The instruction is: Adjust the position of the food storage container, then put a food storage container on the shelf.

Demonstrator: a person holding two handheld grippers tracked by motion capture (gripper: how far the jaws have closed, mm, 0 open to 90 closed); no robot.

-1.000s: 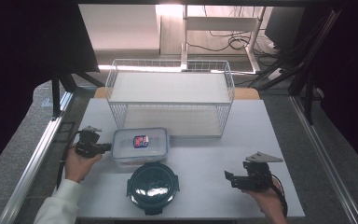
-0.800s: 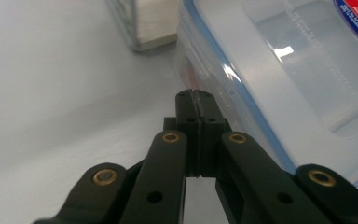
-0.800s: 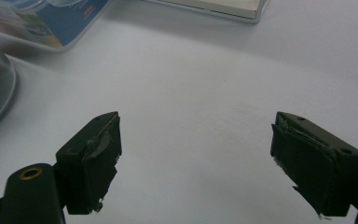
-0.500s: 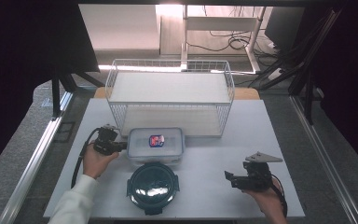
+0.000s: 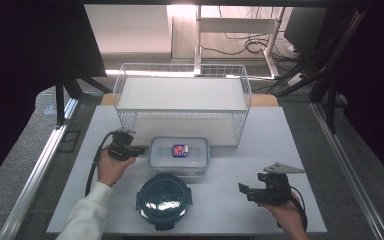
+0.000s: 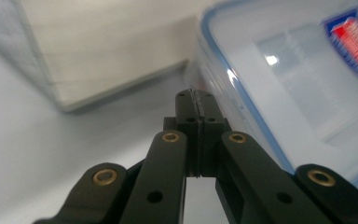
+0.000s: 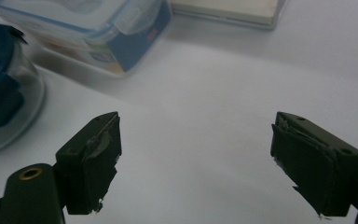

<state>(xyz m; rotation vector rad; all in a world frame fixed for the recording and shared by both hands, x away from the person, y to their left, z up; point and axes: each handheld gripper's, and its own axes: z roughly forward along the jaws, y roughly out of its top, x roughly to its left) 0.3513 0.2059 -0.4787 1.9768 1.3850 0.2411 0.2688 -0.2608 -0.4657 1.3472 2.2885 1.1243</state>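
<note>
Tongs (image 6: 196, 100) shut — beside container (image 6: 303, 88).

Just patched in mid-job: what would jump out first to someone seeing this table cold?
The white wire basket at the table's far edge dominates. In front of it sits a clear rectangular container with a red-and-blue label, the shut left gripper at its left side. Nearer the person lies a round dark-lidded container, and the right gripper hovers open to its right.

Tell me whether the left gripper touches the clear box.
Cannot tell. In the left gripper view the shut left gripper sits at the clear box rim, with no plain gap or contact.
</note>
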